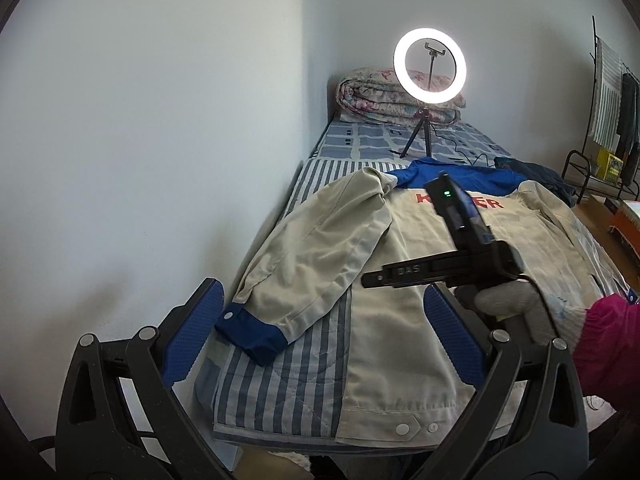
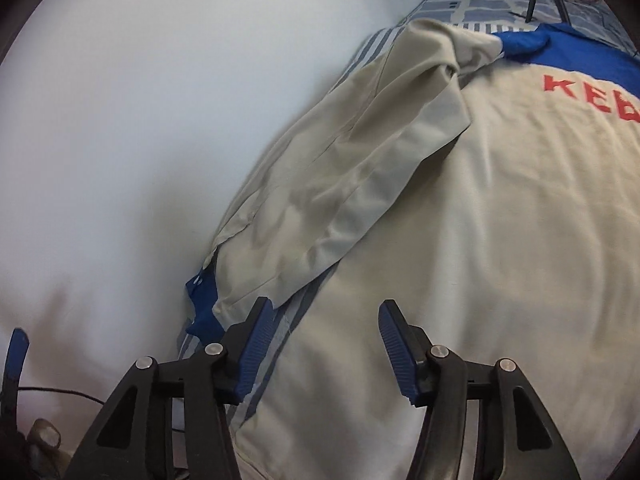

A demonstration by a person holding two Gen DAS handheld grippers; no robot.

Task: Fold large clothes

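In the left wrist view, a beige jacket (image 1: 408, 280) with a blue collar and red lettering is seen spread back-up over a striped bedsheet (image 1: 280, 380) on a bed against a white wall (image 1: 140, 140). The jacket's near sleeve (image 1: 312, 248), ended by a blue cuff (image 1: 256, 336), is laid out beside the jacket's body, toward the wall. Beyond the jacket's collar a lit ring light (image 1: 429, 65) is stood on a small tripod, and behind that a rolled floral quilt (image 1: 384, 96) is set at the head of the bed. To the right of the jacket a metal rack (image 1: 600, 152) is seen; what is kept on its shelves cannot be made out beyond a yellowish box. The left gripper (image 1: 324, 340) is held wide open above the jacket's hem, nothing being grasped or touched by its blue pads. Over the jacket's back the right gripper's body is seen, carried in a white-gloved hand (image 1: 516, 300) with a pink sleeve (image 1: 612, 352); its fingers are not shown here. In the right wrist view, the right gripper (image 2: 326, 352) is shown about half open above the jacket (image 2: 500, 220), just beside the sleeve (image 2: 340, 180) and its cuff (image 2: 202, 300); nothing is pressed between the fingers (image 2: 256, 352), and contact with the cloth cannot be told.
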